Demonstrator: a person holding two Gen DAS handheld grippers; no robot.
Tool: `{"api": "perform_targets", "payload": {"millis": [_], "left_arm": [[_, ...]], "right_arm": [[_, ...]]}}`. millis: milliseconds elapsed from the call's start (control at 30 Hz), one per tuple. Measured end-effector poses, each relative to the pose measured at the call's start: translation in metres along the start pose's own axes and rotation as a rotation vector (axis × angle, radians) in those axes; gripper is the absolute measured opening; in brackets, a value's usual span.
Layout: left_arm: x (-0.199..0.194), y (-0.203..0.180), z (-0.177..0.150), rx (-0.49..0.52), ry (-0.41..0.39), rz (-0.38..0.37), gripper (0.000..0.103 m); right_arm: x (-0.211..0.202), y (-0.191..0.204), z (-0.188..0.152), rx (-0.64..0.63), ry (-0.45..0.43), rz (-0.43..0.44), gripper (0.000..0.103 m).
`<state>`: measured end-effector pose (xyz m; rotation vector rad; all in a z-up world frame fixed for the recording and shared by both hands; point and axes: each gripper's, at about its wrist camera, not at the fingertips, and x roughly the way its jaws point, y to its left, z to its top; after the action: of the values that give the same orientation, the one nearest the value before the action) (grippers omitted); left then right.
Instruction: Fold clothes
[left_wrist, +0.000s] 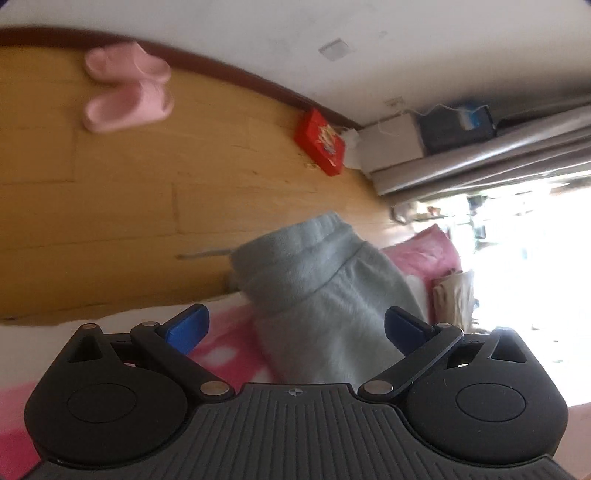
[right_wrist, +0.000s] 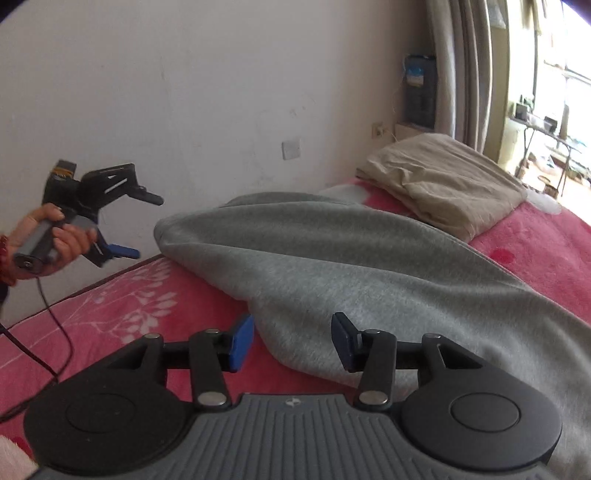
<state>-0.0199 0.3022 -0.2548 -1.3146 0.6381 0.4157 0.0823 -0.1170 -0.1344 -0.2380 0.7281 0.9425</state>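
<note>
A grey sweatshirt-like garment (right_wrist: 369, 266) lies spread across the bed (right_wrist: 110, 314), which is covered in a pink floral blanket. In the right wrist view it fills the middle and runs off to the lower right of the frame, with its near hem dipping down between the 2 blue-padded fingers of the right tool (right_wrist: 291, 341). That tool is spread open, empty, and its left pad (right_wrist: 240, 343) sits just beside the cloth's edge; whether it touches is hard to tell.

At the left edge of the same view, a hand (right_wrist: 55, 240) grips the left tool (right_wrist: 146, 227), held in the air beyond the bed's edge, well apart from the garment. Its fingers are parted wide and hold nothing. A dark cable (right_wrist: 55, 332) trails from it over the blanket.

The left wrist view is turned sideways. There the garment's ribbed band (left_wrist: 295, 254) sits in the centre, above the gap of the left tool (left_wrist: 295, 328), whose blue pads stand far apart on either side of the cloth.

A folded beige cloth (right_wrist: 443, 184) rests on the bed at the upper right, just behind the grey garment. On the wooden floor (left_wrist: 129, 184), a pair of pink slippers (left_wrist: 129, 92) shows at the upper left, and a red box (left_wrist: 320, 142) stands near the wall.
</note>
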Motion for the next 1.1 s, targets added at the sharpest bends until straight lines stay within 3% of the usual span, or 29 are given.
{"api": "perform_targets", "payload": {"millis": [100,200,267,300,333,367,467,800,1000,1100], "left_arm": [[0.026,0.004,0.007,-0.035,0.044,-0.050,0.102],[0.044,0.007,0.010,-0.056,0.044,-0.053,0.095],[0.051,0.009,0.013,-0.091,0.048,-0.064,0.077],[0.053,0.010,0.014,-0.107,0.051,-0.069,0.075],[0.048,0.002,0.012,-0.079,0.033,-0.079,0.066],[0.042,-0.007,0.009,-0.047,0.013,-0.090,0.055],[0.026,-0.033,0.001,0.049,-0.045,-0.123,0.038],[-0.027,-0.119,-0.027,0.368,-0.241,-0.230,0.030],[-0.055,-0.225,-0.122,0.852,-0.300,-0.422,0.029],[-0.042,-0.247,-0.192,1.050,-0.253,-0.494,0.029]], "right_arm": [[0.008,-0.009,0.001,0.067,0.033,-0.018,0.050],[0.014,-0.019,0.000,0.148,0.064,-0.030,0.050],[0.018,-0.024,-0.001,0.192,0.081,-0.035,0.050],[0.019,-0.026,-0.001,0.202,0.085,-0.042,0.050],[0.020,-0.027,0.000,0.206,0.089,-0.048,0.050],[0.021,-0.027,0.000,0.210,0.092,-0.053,0.050],[0.021,-0.028,0.000,0.215,0.100,-0.061,0.050],[-0.003,-0.043,-0.006,0.236,0.082,-0.119,0.050],[-0.032,-0.072,-0.017,0.311,0.059,-0.205,0.050],[-0.054,-0.091,-0.026,0.371,0.049,-0.249,0.050]]}}
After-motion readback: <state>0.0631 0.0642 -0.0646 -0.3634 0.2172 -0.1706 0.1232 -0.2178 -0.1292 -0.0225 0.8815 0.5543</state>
